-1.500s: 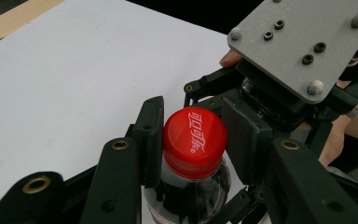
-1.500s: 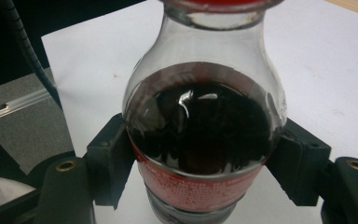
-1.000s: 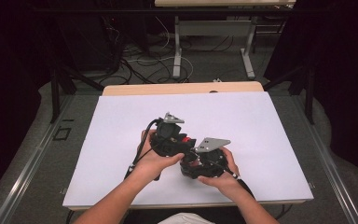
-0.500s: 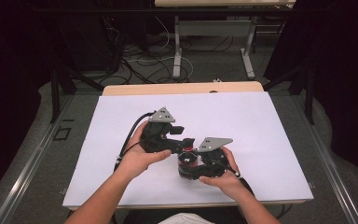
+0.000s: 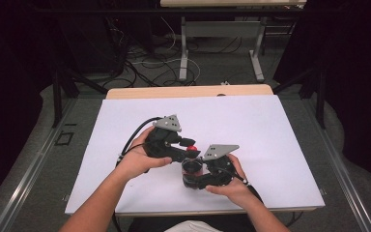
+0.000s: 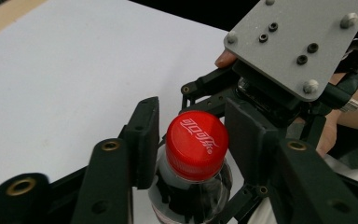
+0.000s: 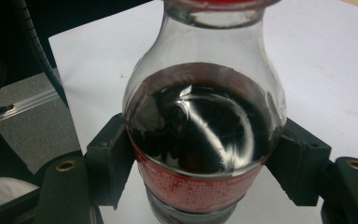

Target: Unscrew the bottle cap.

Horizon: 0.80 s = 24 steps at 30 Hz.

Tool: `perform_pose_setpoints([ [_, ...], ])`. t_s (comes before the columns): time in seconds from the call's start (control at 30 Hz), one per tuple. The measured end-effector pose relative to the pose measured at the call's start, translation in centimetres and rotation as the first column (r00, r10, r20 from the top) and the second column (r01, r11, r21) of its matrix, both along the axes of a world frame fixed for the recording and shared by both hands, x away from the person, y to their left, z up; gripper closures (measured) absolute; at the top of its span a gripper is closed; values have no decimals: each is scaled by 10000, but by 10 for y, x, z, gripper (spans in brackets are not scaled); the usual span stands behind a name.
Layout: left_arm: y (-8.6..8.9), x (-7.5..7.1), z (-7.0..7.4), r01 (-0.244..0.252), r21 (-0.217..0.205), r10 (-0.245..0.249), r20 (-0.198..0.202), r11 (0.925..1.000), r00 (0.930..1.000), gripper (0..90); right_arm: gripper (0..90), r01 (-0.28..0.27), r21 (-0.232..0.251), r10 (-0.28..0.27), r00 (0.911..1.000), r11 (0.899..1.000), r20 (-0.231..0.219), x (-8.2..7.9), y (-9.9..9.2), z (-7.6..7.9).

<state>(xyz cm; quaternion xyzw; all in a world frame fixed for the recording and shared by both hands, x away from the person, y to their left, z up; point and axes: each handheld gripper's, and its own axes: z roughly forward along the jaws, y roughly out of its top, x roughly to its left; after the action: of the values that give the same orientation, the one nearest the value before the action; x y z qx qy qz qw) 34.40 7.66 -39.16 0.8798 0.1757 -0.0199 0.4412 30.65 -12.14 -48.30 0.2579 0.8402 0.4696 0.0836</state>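
Bottle [image 7: 204, 140] is sitting on the tabletop [image 5: 280, 130], right gripper [image 5: 193, 181] clamping its body, while left gripper [image 6: 191, 144], jaws having just closed again, is gripping the red cap [image 6: 197, 144] for another unscrewing twist.

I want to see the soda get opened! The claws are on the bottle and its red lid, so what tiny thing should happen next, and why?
Probably a small twist of the left gripper to loosen the red cap. Its jaws have just been closing and now sit on both sides of the cap, which looks fully on. The right gripper clamps the bottle by its body, so it should stay steady.
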Motion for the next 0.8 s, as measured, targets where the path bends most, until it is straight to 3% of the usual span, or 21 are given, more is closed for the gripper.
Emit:
perform_pose_setpoints([
  [0.13, -2, -2, -1, -664, -59, 664, -70, 9978, 9978, 610, 296, 114, -41, -114, 9999, 9999, 18, 0, 0, 0],
  [0.17, -2, -4, 1, -841, 103, 842, -170, 9964, 9963, 611, 297, 136, -33, -136, 9999, 9999, 71, 0, 0, 0],
  [0.2, -5, -6, 0, -1109, -10, 1109, 71, 9938, 9938, 612, 296, 169, -96, -168, 9998, 9998, 76, 0, 0, 0],
  [0.27, -9, -12, 2, -1881, 207, 1884, -141, 9819, 9820, 612, 297, 418, -142, -414, 9989, 9990, 235, 0, 0, 0],
  [0.33, -15, -17, 2, -2692, 178, 2693, -54, 9629, 9630, 613, 297, 600, -193, -593, 9977, 9980, 339, 0, 0, 0],
  [0.37, -18, -20, 3, -3287, 288, 3295, -253, 9440, 9438, 613, 297, 655, -214, -647, 9973, 9976, 359, 1, 0, 0],
  [0.43, -24, -25, 5, -4114, 602, 4132, -204, 9094, 9104, 613, 297, 856, -345, -843, 9958, 9957, 358, 0, 0, 0],
  [0.5, -32, -30, 6, -4880, 707, 4908, -283, 8700, 8708, 613, 297, 955, -358, -941, 9948, 9948, 398, 0, 1, -1],
  [0.53, -34, -31, 5, -4976, 664, 4999, -218, 8648, 8658, 613, 297, 908, -394, -900, 9957, 9951, 232, 0, 0, 0],
  [0.6, -35, -30, 6, -4954, 687, 4977, -202, 8659, 8671, 613, 297, 928, -274, -921, 9954, 9953, 250, 1, -1, -1],
  [0.63, -36, -30, 6, -5047, 676, 5075, -335, 8607, 8610, 613, 297, 1000, -225, -995, 9948, 9947, 215, 1, -1, -1],
  [0.67, -36, -29, 6, -5058, 635, 5086, -397, 8603, 8601, 612, 297, 1018, -239, -1012, 9946, 9945, 234, 1, -1, -1],
  [0.7, -34, -28, 7, -4885, 693, 4915, -333, 8698, 8703, 612, 297, 1019, -233, -1013, 9946, 9945, 236, 1, -1, -1],
  [0.73, -34, -27, 6, -4839, 623, 4866, -378, 8729, 8728, 611, 297, 1010, -221, -1006, 9947, 9946, 209, 1, -1, -1],
  [0.8, -30, -23, 6, -4302, 355, 4314, -423, 9021, 9012, 589, 297, 919, -217, -914, 9956, 9955, 228, 2, -2, -1],
])
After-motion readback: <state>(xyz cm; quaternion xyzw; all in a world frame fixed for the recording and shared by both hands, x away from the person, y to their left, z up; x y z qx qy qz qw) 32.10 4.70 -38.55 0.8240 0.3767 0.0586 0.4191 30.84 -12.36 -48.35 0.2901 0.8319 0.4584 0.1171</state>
